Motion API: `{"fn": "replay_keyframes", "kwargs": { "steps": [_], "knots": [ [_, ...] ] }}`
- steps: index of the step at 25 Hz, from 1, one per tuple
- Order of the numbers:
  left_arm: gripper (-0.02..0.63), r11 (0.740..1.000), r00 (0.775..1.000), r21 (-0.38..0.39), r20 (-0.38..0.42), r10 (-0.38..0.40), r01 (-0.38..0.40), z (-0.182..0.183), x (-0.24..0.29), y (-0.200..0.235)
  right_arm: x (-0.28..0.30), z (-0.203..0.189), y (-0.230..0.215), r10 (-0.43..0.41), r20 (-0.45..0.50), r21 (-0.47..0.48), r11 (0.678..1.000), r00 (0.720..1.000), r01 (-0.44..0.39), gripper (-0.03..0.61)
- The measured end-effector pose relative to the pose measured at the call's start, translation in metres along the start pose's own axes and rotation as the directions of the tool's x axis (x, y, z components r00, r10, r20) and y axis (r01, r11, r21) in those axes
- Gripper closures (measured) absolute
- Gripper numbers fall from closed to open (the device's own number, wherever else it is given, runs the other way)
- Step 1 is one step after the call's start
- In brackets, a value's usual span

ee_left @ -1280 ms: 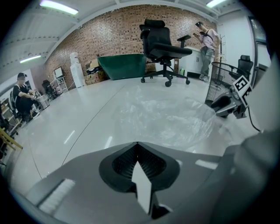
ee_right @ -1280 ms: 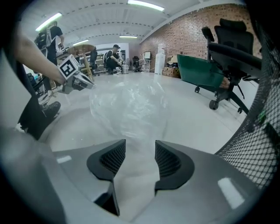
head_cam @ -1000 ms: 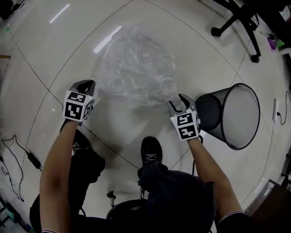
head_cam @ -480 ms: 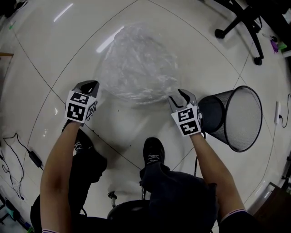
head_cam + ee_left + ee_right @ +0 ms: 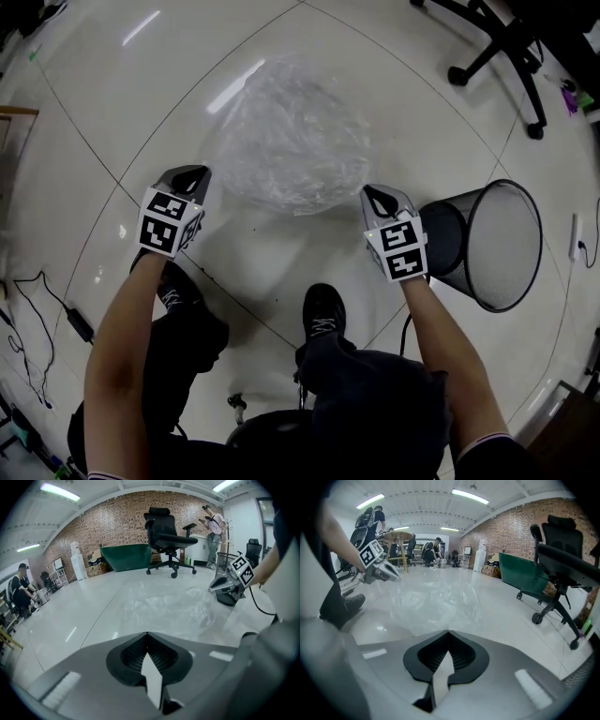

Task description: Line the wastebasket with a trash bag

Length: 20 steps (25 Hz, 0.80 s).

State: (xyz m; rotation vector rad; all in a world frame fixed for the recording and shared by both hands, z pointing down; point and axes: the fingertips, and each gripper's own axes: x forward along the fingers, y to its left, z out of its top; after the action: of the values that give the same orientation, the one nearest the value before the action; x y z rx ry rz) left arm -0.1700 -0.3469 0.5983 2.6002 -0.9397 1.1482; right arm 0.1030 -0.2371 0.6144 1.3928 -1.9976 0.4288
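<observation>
A clear, crumpled trash bag (image 5: 291,141) billows over the white floor ahead of me. Its near edge runs between my two grippers. At the bag's left corner my left gripper (image 5: 192,175) is shut, and film reaches its tips in the left gripper view (image 5: 146,633). My right gripper (image 5: 377,197) has just been closing and is now shut at the bag's right corner, with film at its tips (image 5: 449,632). The black wire-mesh wastebasket (image 5: 487,244) lies tilted on the floor just right of that gripper, its mouth facing right.
A black office chair (image 5: 497,47) stands at the far right. Cables (image 5: 37,319) trail over the floor at the left. My shoes (image 5: 323,314) and a stool base (image 5: 234,403) are below the grippers. People stand far off near a green bin (image 5: 124,557).
The right gripper's jaws went from open to shut, and it rose and shifted slightly right. The bag's near edge lifted with it. The left gripper barely moved.
</observation>
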Motion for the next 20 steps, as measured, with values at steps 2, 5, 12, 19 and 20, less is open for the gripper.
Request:
{"fn": "replay_keyframes", "kwargs": {
  "steps": [2,5,12,19,20],
  "knots": [
    [0.601,1.000,1.000,0.030,0.029,-0.008,0.007,0.013,-0.008,-0.003,-0.010,0.016,-0.002,-0.005,0.036,0.017,1.000,0.999,0.004,0.577],
    [0.601,0.994,0.998,0.102,0.048,-0.048,0.043,0.031,-0.025,-0.004,-0.028,0.045,-0.004,-0.006,0.089,0.042,0.999,0.996,0.002,0.577],
    [0.601,0.973,0.994,0.216,0.053,-0.091,0.077,0.073,-0.078,-0.002,-0.076,0.106,-0.006,-0.005,0.207,0.030,1.000,0.978,-0.001,0.577],
    [0.601,0.985,0.968,0.173,0.250,-0.032,-0.012,0.149,-0.130,0.003,-0.127,0.154,-0.015,-0.059,0.283,0.028,0.998,0.957,0.053,0.577],
    [0.601,0.985,0.961,0.172,0.273,-0.033,-0.015,0.159,-0.137,0.000,-0.137,0.163,-0.017,-0.069,0.296,0.029,0.998,0.953,0.063,0.577]
  ]
}}
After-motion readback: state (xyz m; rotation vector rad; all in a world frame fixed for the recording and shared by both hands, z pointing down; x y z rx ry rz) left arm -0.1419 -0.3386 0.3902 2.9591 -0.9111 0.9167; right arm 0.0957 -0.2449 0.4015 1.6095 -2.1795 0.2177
